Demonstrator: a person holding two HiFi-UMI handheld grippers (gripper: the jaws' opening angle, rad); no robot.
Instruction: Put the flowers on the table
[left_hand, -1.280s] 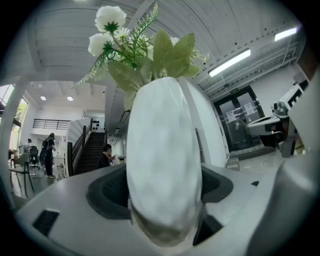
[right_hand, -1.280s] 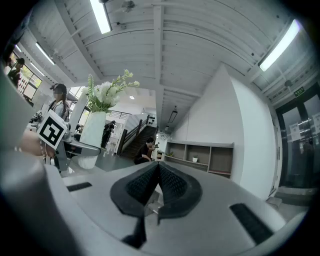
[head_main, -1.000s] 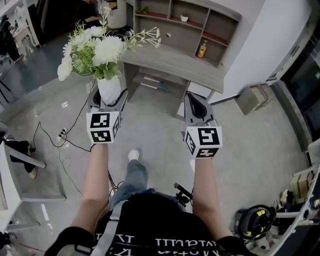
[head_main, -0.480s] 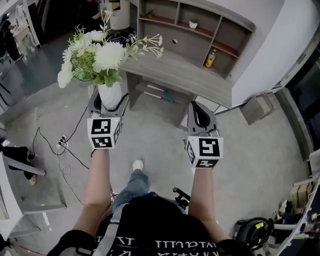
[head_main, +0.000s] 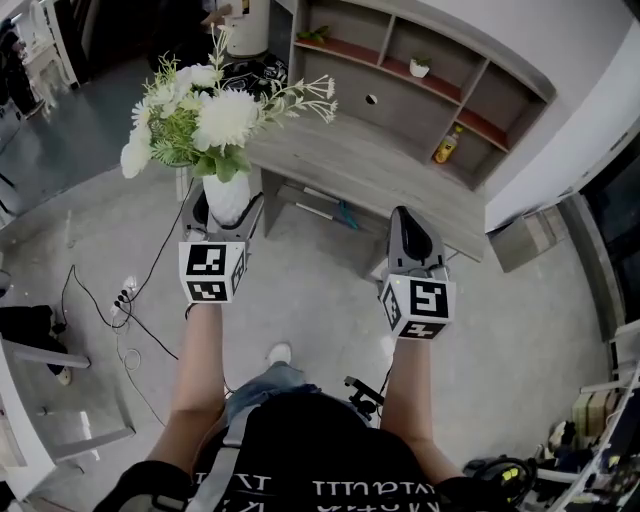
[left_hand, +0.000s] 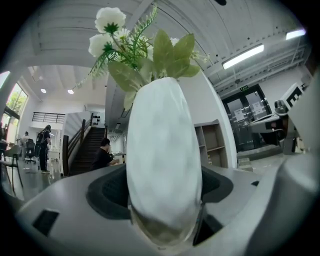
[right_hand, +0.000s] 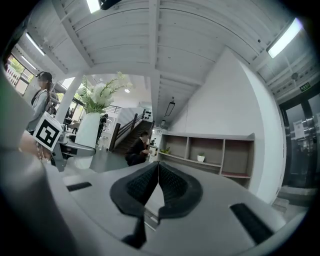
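The left gripper (head_main: 225, 203) holds a white vase (head_main: 225, 190) of flowers (head_main: 200, 115) upright near the grey table (head_main: 370, 170).

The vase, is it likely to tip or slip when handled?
Probably top-heavy: the flowers spread much wider than the narrow vase, so it may tip. Its smooth, rounded body could slip. Looks ceramic, so perhaps fragile.

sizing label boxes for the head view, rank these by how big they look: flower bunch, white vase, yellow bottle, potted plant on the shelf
1. flower bunch
2. white vase
3. yellow bottle and potted plant: both tiny, about alike and farther from the camera, so left unranked.
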